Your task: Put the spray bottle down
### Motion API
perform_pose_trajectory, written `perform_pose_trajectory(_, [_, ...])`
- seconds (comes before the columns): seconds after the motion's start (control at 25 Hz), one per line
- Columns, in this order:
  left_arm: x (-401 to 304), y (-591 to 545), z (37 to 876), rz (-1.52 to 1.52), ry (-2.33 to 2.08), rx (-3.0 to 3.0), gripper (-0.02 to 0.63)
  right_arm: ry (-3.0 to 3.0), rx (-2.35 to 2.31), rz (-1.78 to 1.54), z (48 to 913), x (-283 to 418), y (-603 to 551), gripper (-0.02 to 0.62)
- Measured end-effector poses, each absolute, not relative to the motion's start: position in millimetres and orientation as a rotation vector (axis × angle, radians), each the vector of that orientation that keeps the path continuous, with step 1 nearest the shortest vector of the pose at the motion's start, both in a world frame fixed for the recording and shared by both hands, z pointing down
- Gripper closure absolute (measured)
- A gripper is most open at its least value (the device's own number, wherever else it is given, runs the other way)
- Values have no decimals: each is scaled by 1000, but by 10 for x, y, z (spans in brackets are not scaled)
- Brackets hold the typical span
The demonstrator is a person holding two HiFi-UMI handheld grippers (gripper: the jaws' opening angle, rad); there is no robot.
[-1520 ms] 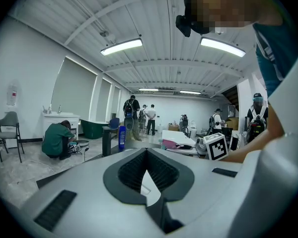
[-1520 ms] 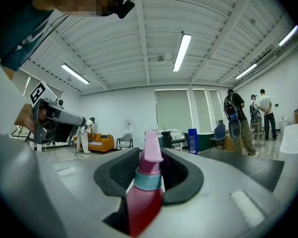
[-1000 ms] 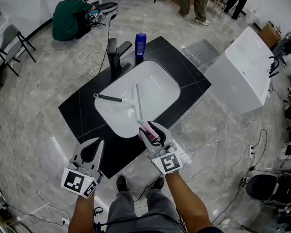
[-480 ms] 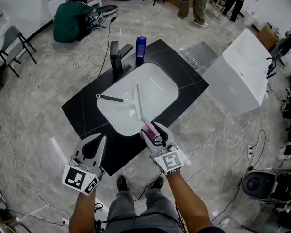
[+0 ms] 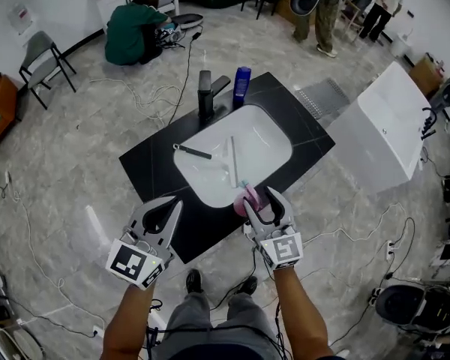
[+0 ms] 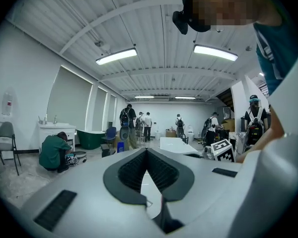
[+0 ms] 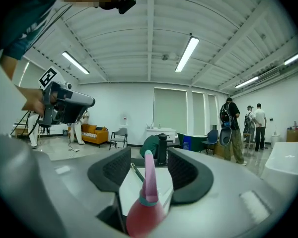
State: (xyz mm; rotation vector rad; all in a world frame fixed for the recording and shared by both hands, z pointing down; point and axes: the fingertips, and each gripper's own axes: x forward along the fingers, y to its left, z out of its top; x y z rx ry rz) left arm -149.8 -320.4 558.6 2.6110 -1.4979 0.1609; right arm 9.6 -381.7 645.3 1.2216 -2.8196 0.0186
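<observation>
The pink spray bottle [image 5: 247,199] with its teal collar sits between the jaws of my right gripper [image 5: 264,203], over the front rim of the white sink [image 5: 266,137]. In the right gripper view the bottle [image 7: 145,213] points its nozzle upward, with a gap to each pad. The jaws have just been opening and stand wide, so the gripper is open. I cannot tell whether the bottle rests on the black countertop [image 5: 154,167]. My left gripper [image 5: 169,210] hangs by the counter's front left edge; in its own view the gripper [image 6: 146,150] is shut on nothing.
A black faucet [image 5: 205,90] and a blue bottle [image 5: 242,78] stand behind the sink. A black-handled tool [image 5: 192,152] and a white stick [image 5: 231,160] lie in the basin. A white cabinet [image 5: 382,126] is right, cables cross the floor, and a person in green [image 5: 139,27] crouches far back.
The right jaws have spread away from the pink bottle, which they clasped before. Both grippers have risen a little, and the head view has shifted so the sink sits further right.
</observation>
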Motion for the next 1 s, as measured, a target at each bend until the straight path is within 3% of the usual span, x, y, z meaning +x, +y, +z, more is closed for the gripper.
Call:
perform_pose_trajectory(0.24, [-1593,-3065,5254,206,-1473,2661,601,-2760,1326,-10,5969,307,-3725,358])
perform_pose_trajectory(0.36, [-1660,-2924,5032,205,-1482,2684,601,-2776,1330,-13,5612,378,-3553,423])
perform_pose_trajectory(0.48, [-1730,-2765,4860,207,-1479,2691,601,-2765,1317,-4,5295,438,-3363,532])
perform_pose_trajectory(0.6, [-1781,-2619,4693,223,-1465,2706,601,-2764,1290,38,5021,470,-3183,567])
perform_pose_trajectory(1.0, [-1585,-2184,4056,225,-1346,2876,601,-2799,1249,76,4131,528,-2577,583])
